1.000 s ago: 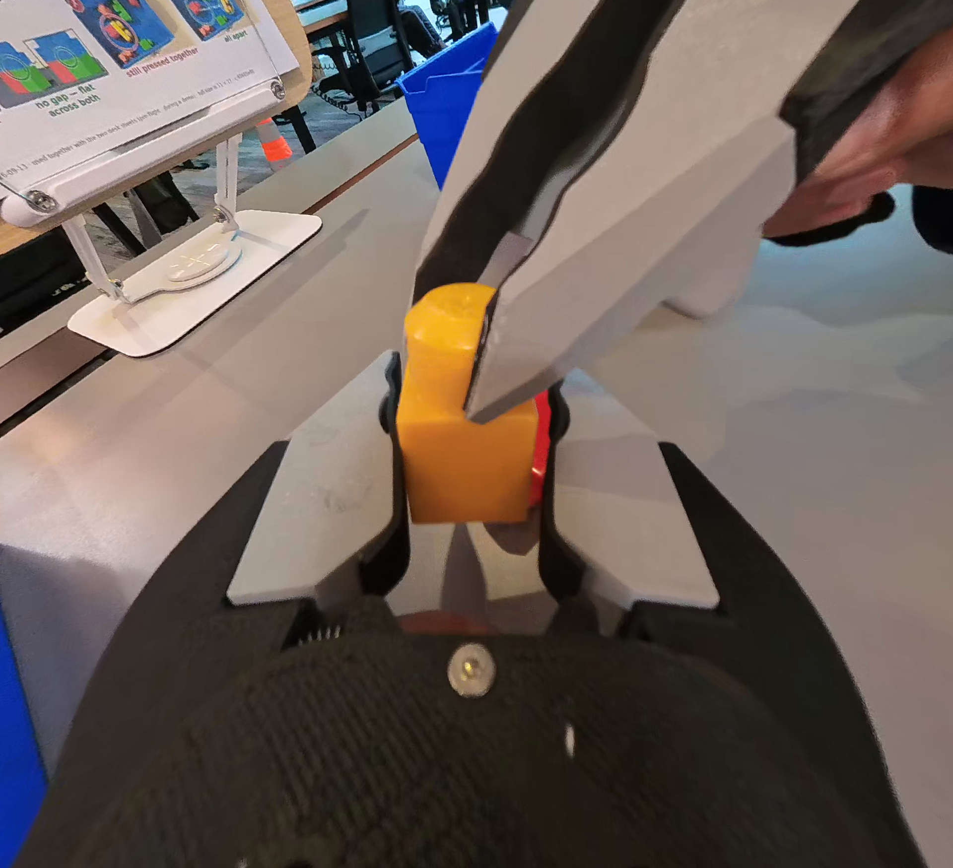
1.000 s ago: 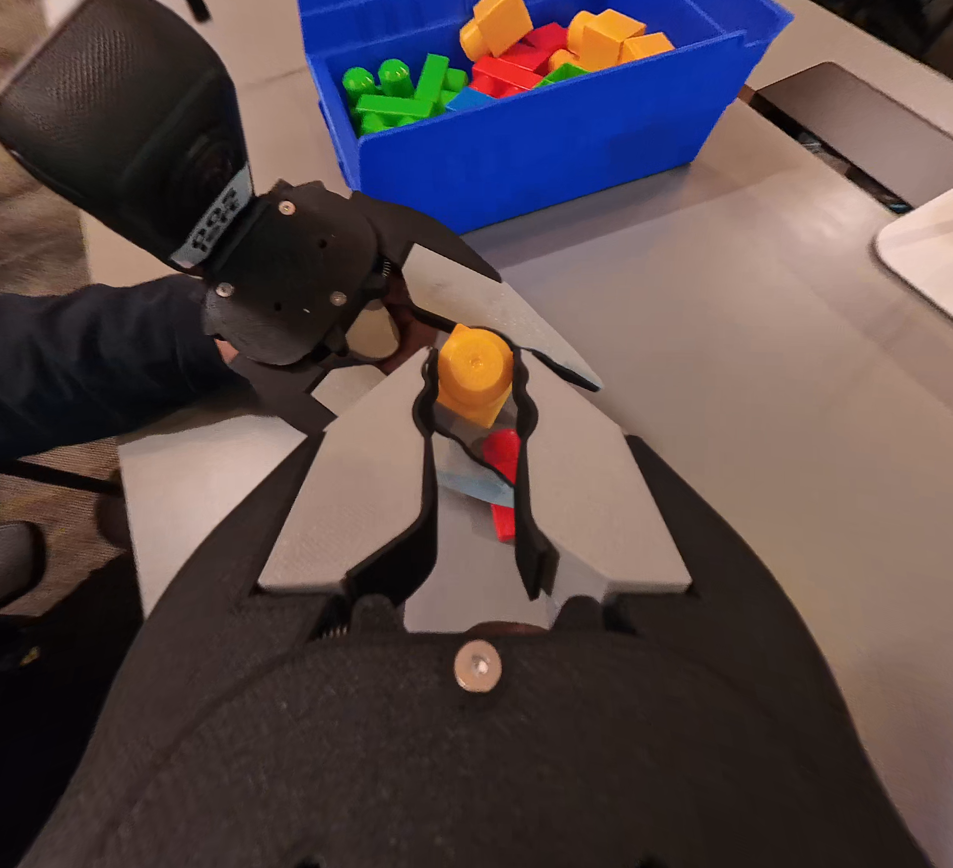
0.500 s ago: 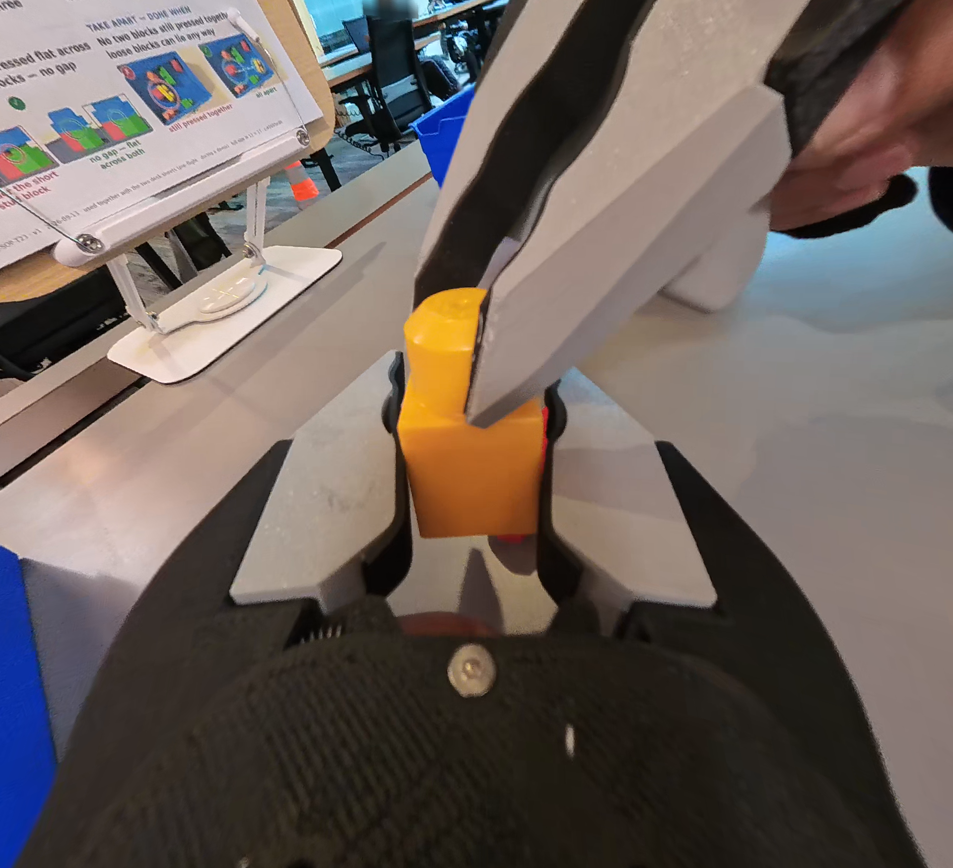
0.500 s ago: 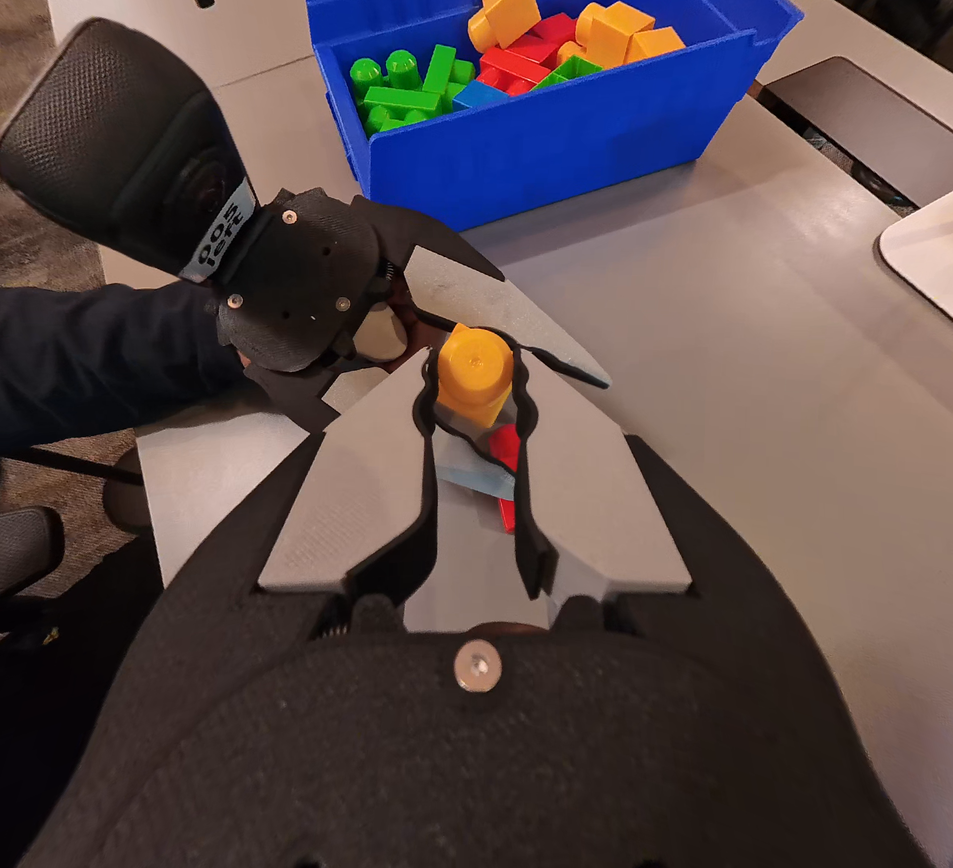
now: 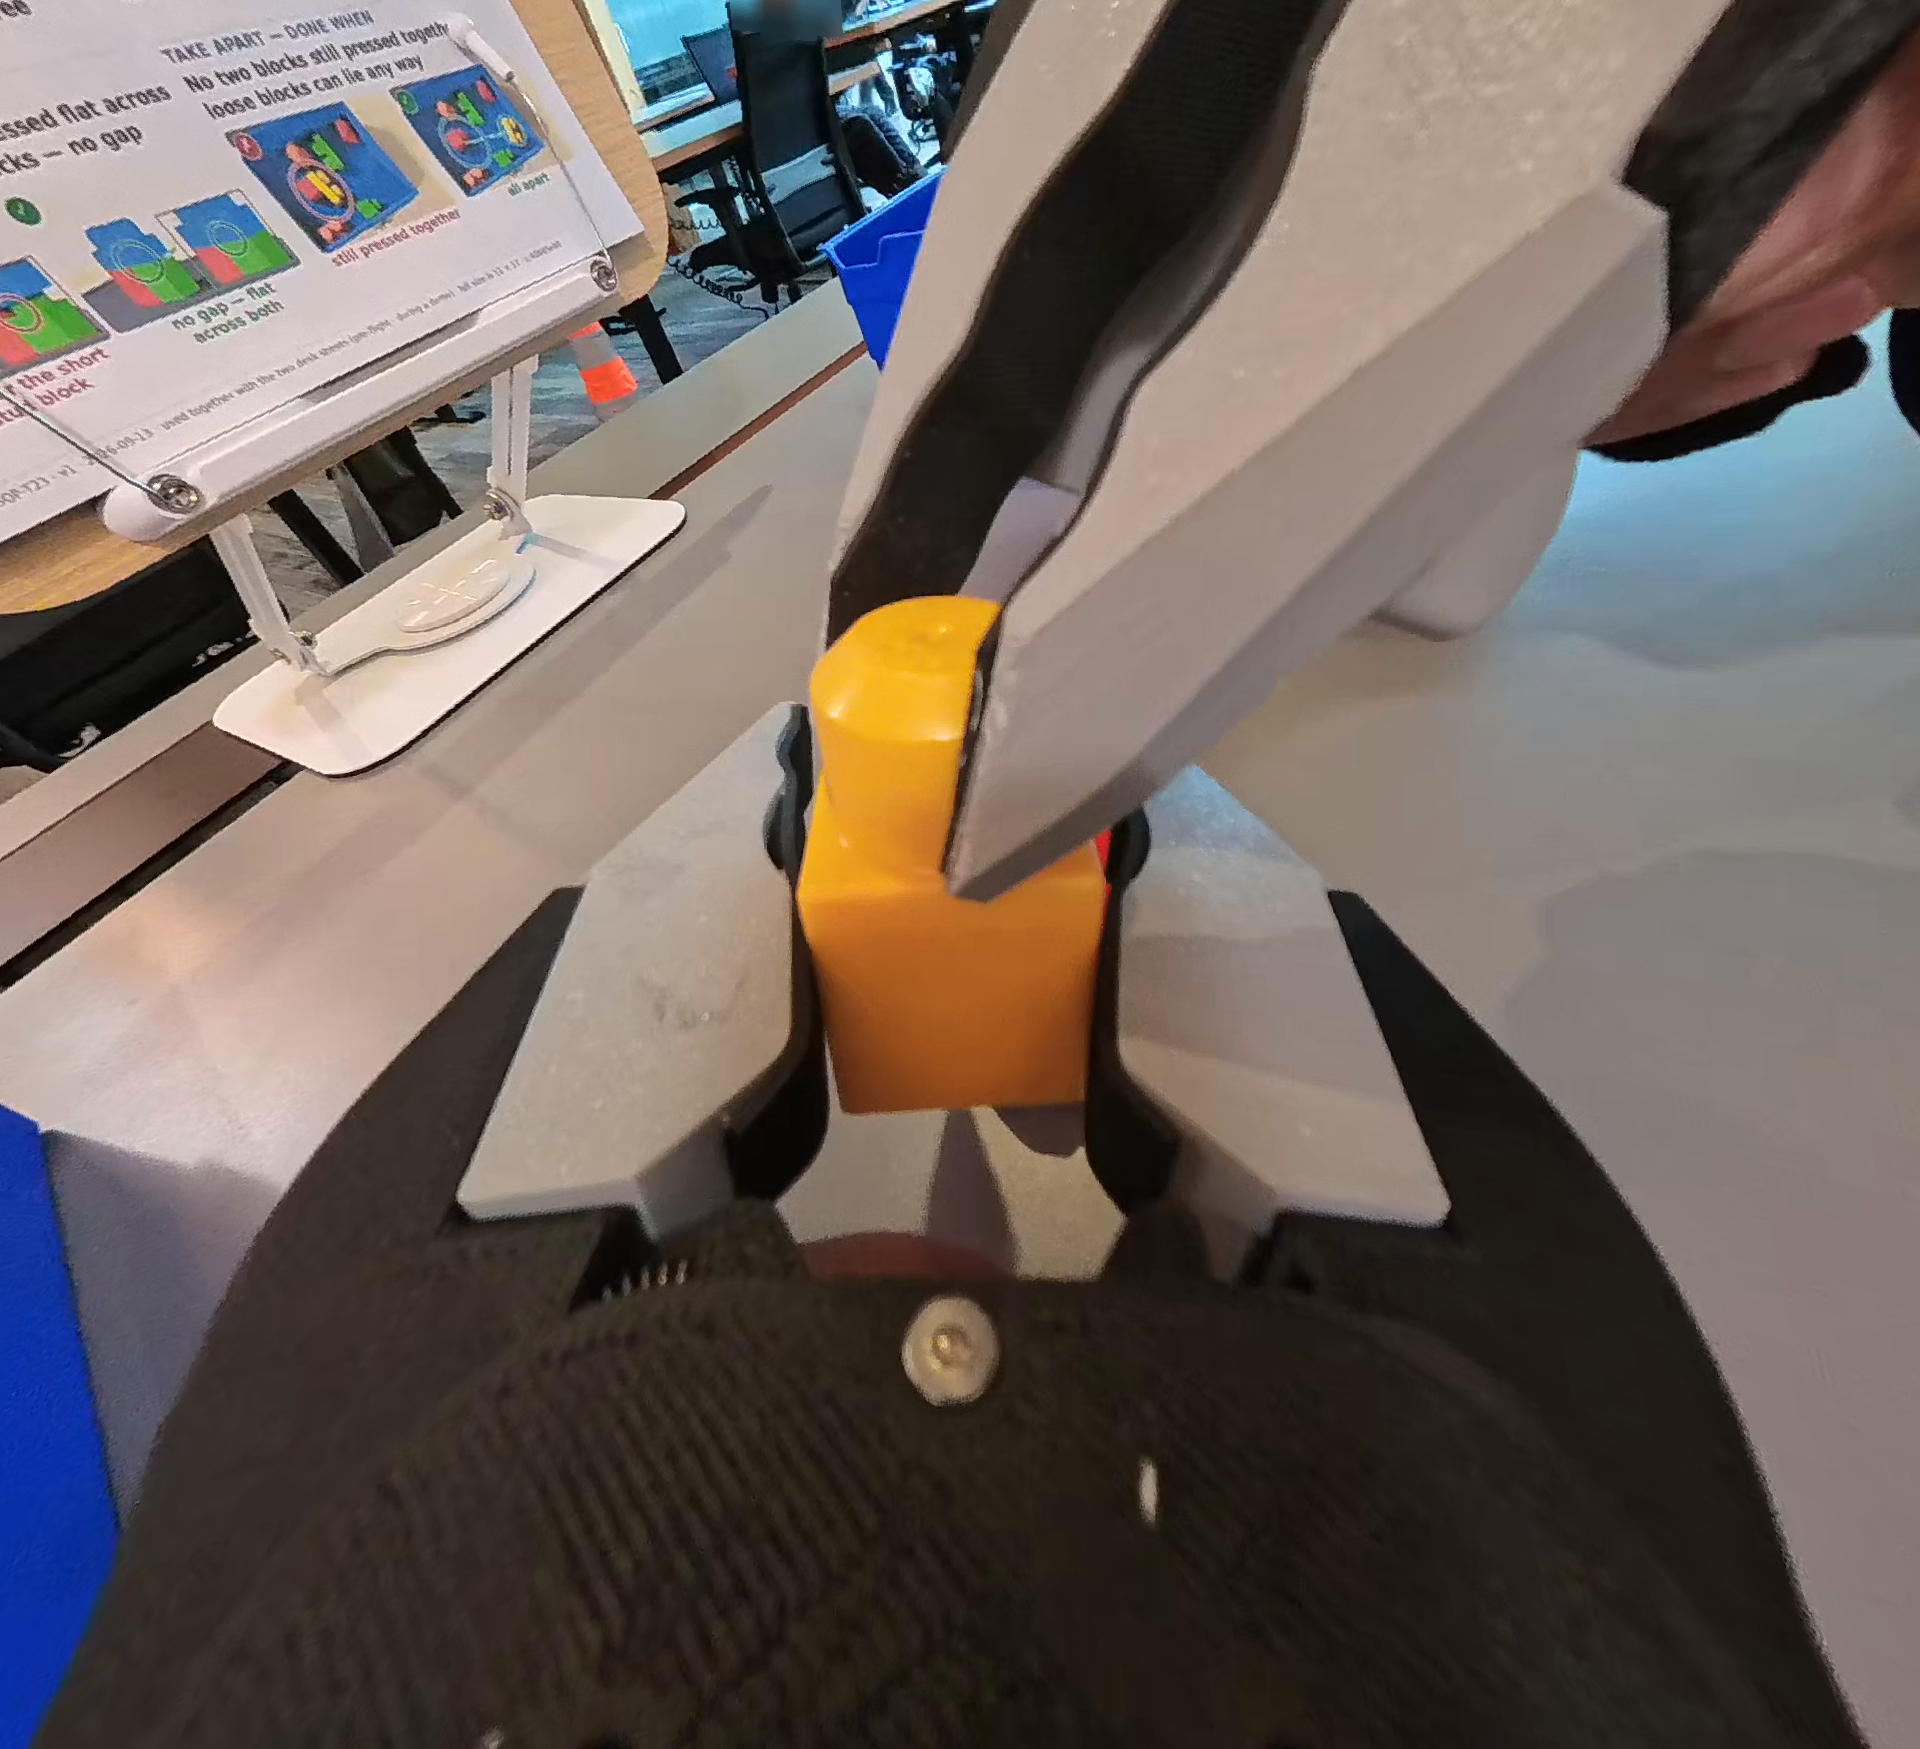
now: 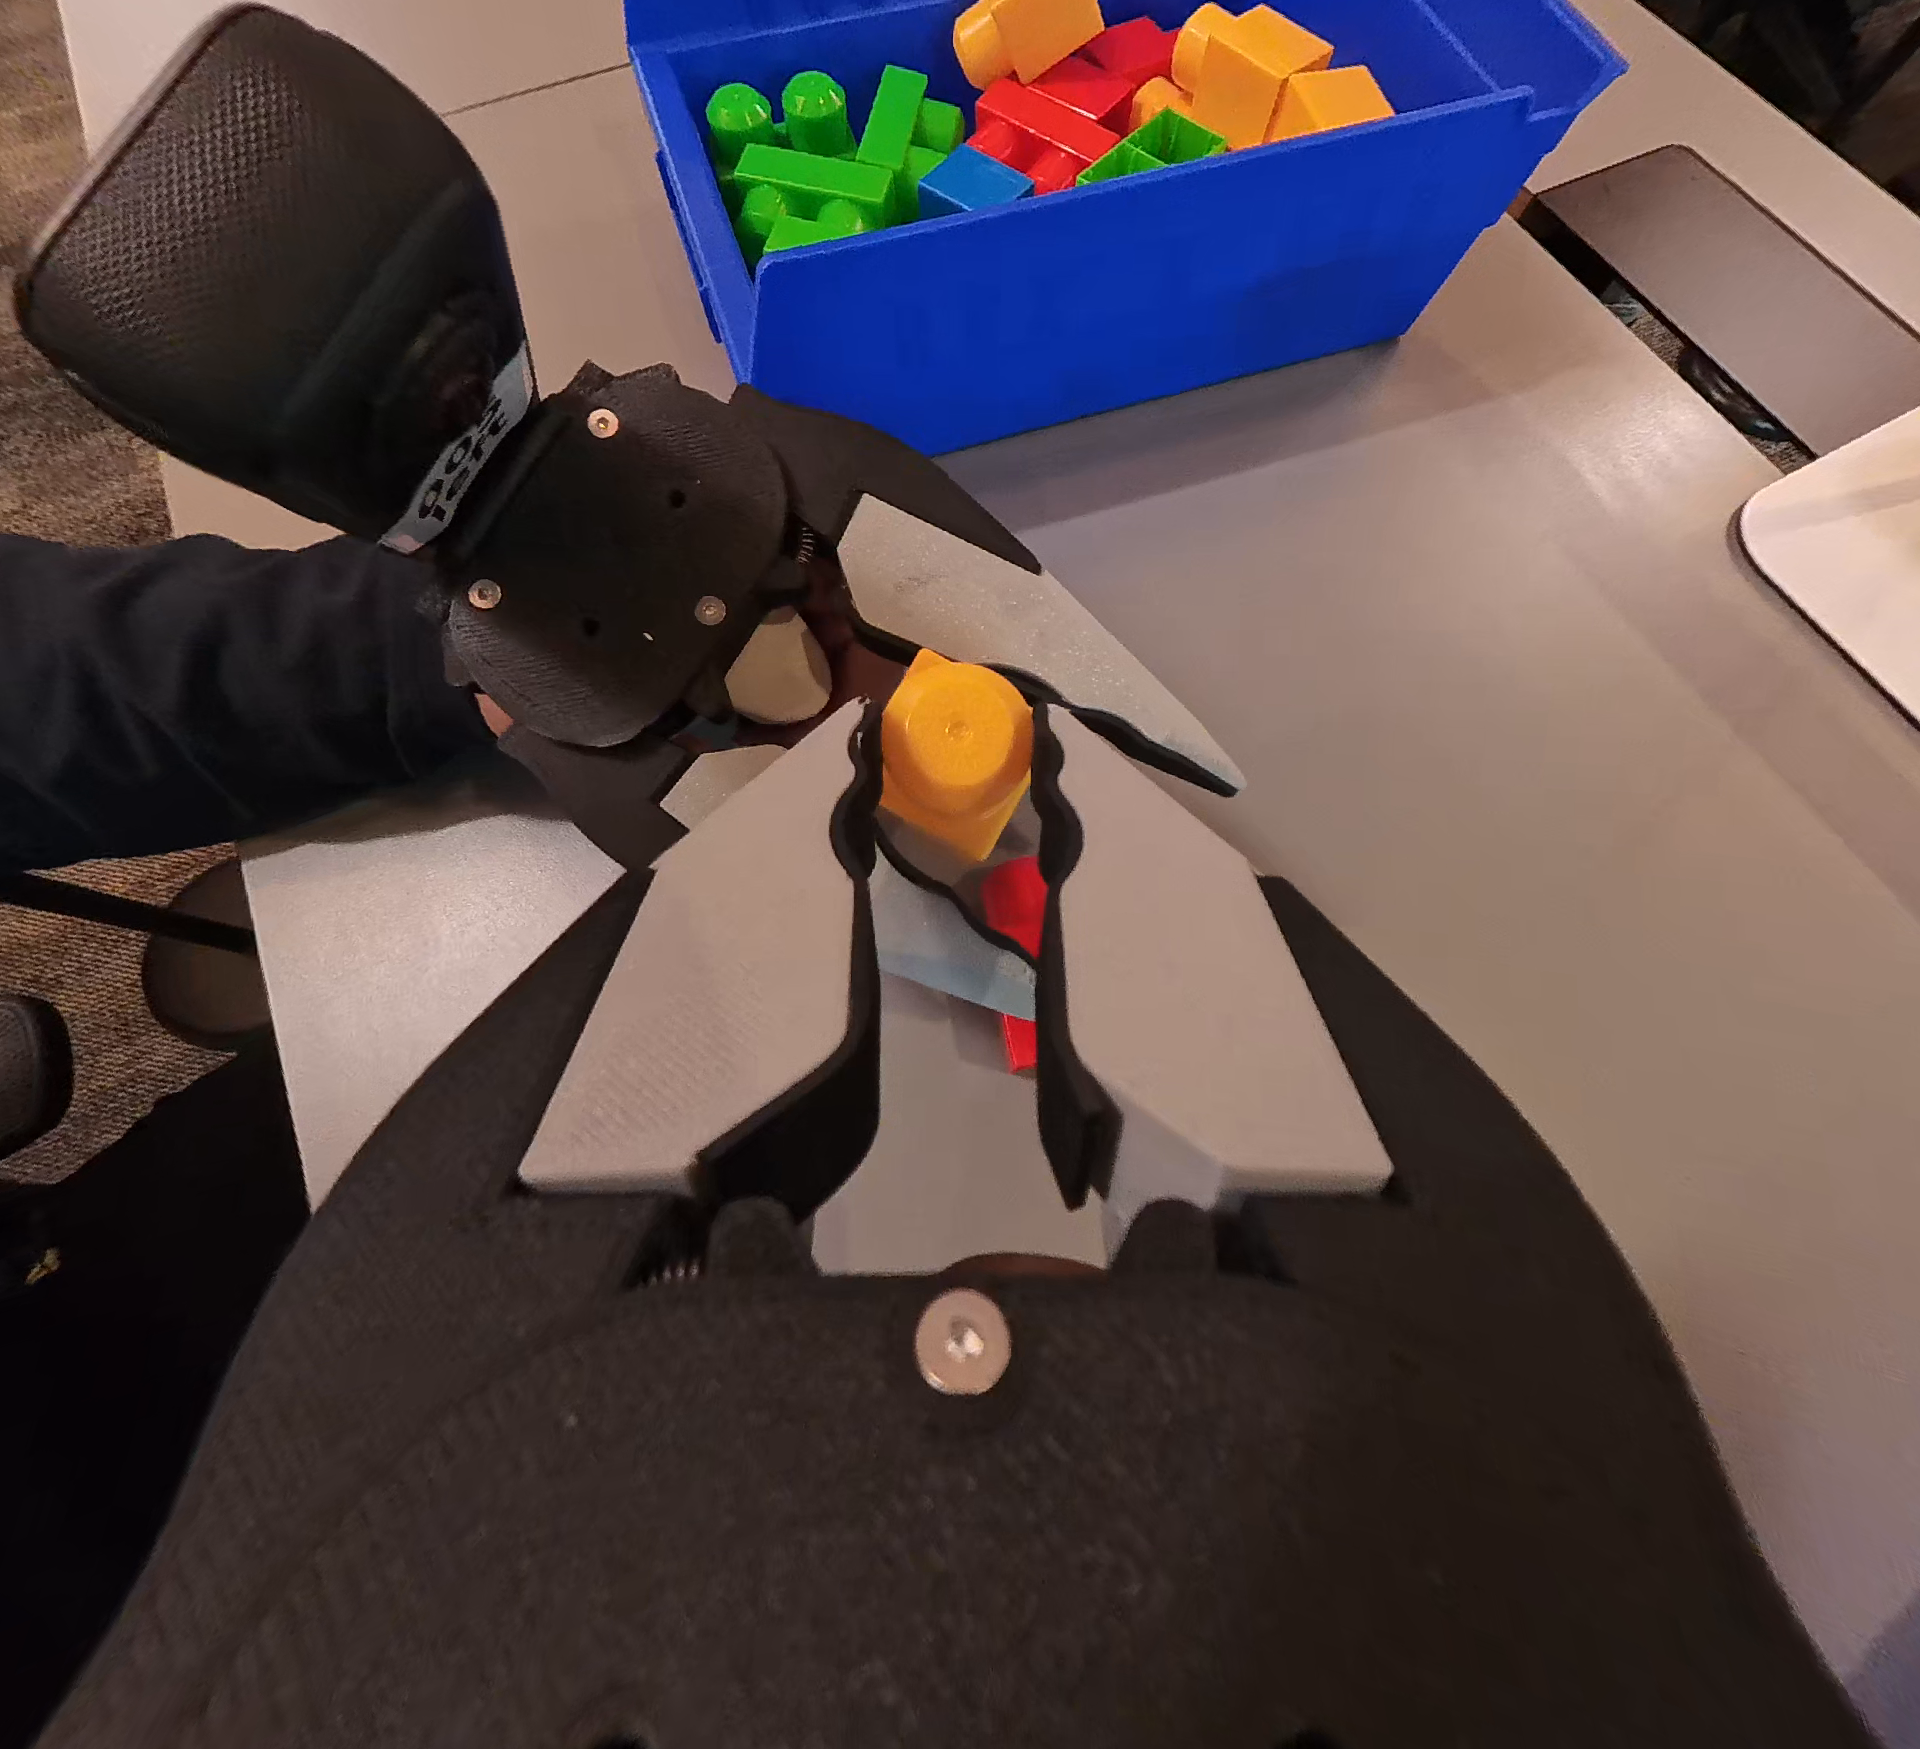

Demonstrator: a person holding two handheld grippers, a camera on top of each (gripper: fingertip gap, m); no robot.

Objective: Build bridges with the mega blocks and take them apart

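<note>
The orange block (image 5: 940, 972) is a small one with a square body and one round stud on top. It stands upright, its body pressed on both sides and its stud pinched higher up, at 12 o'clock from the body. A red block (image 6: 1013, 910) is behind it, mostly hidden; whether the two are joined I cannot tell. More blocks (image 6: 1039, 110), green, red, blue and orange, lie loose in the blue bin (image 6: 1091, 328) at 12 o'clock.

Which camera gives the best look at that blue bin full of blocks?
The right wrist view: the blue bin sits whole on the table, open top showing its green, red and orange blocks. The left wrist view catches only a corner of a blue bin behind the right gripper.
</note>
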